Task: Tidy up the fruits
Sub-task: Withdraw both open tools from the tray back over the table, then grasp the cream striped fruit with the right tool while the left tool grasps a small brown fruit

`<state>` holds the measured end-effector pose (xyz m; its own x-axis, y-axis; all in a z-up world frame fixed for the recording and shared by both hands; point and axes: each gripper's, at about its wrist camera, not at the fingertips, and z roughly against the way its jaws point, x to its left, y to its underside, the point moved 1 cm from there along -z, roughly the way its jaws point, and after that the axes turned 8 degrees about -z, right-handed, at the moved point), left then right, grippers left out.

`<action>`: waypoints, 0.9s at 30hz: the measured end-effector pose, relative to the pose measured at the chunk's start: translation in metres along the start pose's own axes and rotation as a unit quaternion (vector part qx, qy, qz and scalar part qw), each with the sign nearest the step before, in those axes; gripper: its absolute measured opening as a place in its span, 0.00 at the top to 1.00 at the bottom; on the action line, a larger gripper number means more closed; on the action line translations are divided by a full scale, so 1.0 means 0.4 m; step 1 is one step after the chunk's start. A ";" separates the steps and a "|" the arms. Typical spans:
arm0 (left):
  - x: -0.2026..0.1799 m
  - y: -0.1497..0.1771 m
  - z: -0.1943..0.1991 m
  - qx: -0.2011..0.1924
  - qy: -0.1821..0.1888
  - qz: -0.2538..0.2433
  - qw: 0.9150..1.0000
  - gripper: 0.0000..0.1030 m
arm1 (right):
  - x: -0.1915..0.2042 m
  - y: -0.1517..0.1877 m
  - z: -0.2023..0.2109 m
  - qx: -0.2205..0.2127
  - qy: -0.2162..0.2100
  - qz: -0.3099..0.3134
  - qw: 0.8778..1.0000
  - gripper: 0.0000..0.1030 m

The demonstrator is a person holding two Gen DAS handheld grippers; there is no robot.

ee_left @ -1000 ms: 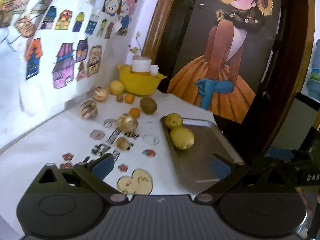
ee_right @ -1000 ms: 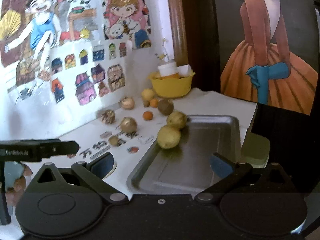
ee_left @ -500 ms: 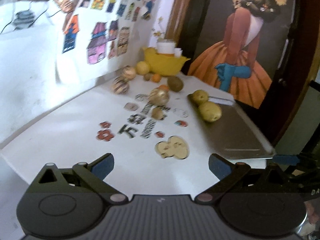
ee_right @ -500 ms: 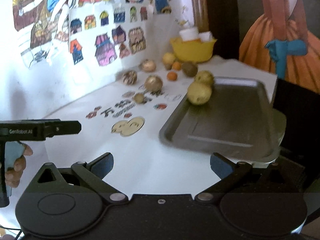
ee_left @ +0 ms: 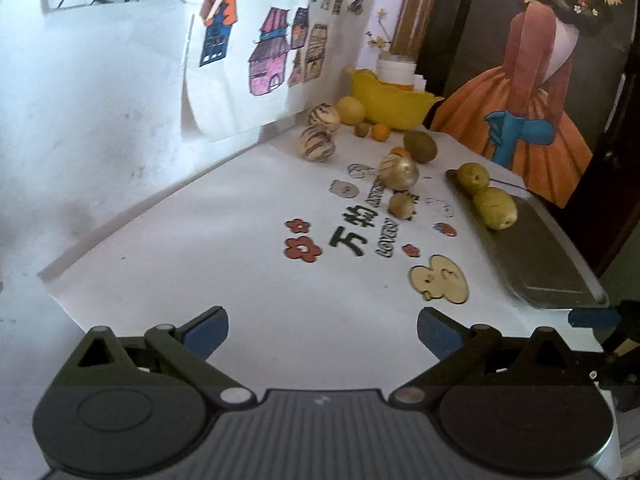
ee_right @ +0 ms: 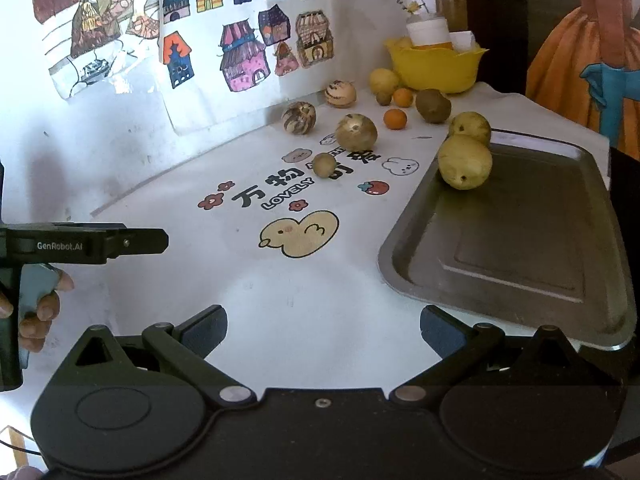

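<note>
Two yellow pears (ee_right: 465, 162) lie at the far corner of a grey metal tray (ee_right: 520, 240); they also show in the left wrist view (ee_left: 494, 208). Several loose fruits sit on the white table behind: a golden round fruit (ee_right: 356, 132), a small brown one (ee_right: 324, 165), striped melons (ee_right: 299, 118), oranges (ee_right: 395, 119), a kiwi (ee_right: 433, 105). My left gripper (ee_left: 320, 334) is open and empty above the table's near edge. My right gripper (ee_right: 322, 334) is open and empty, near the tray's front left corner.
A yellow bowl (ee_right: 436, 66) with a white cup stands at the back by the wall. Drawings hang on the left wall. A framed painting (ee_left: 532, 80) leans behind the tray. The left gripper's body (ee_right: 84, 242) shows at the right wrist view's left.
Both grippers have pulled back from the fruits and tray toward the table's near edge. Both stayed open and empty. The fruits have not moved.
</note>
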<state>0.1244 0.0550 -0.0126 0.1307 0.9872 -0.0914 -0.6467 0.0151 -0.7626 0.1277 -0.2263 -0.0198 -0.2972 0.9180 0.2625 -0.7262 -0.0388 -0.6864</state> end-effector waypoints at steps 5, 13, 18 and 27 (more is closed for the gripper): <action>0.015 -0.009 -0.015 0.003 -0.004 -0.002 1.000 0.01 | -0.002 -0.031 -0.013 0.004 -0.005 0.013 1.000 0.01; -0.014 -0.052 -0.047 -0.011 0.002 -0.030 0.999 0.01 | -0.035 -0.152 -0.023 -0.006 -0.021 0.001 1.000 0.01; -0.049 -0.090 -0.083 -0.017 0.010 -0.049 0.999 0.01 | -0.064 -0.255 -0.053 -0.011 -0.022 -0.009 1.000 0.01; -0.122 -0.165 -0.183 -0.030 0.029 -0.074 0.996 0.01 | -0.110 -0.430 -0.176 -0.002 -0.045 -0.051 0.998 0.01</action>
<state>0.2155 -0.0058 -0.0048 0.2654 0.9641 -0.0112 -0.5713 0.1479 -0.8073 0.3093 -0.2324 0.0391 -0.2763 0.8784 0.3899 -0.7527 0.0545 -0.6561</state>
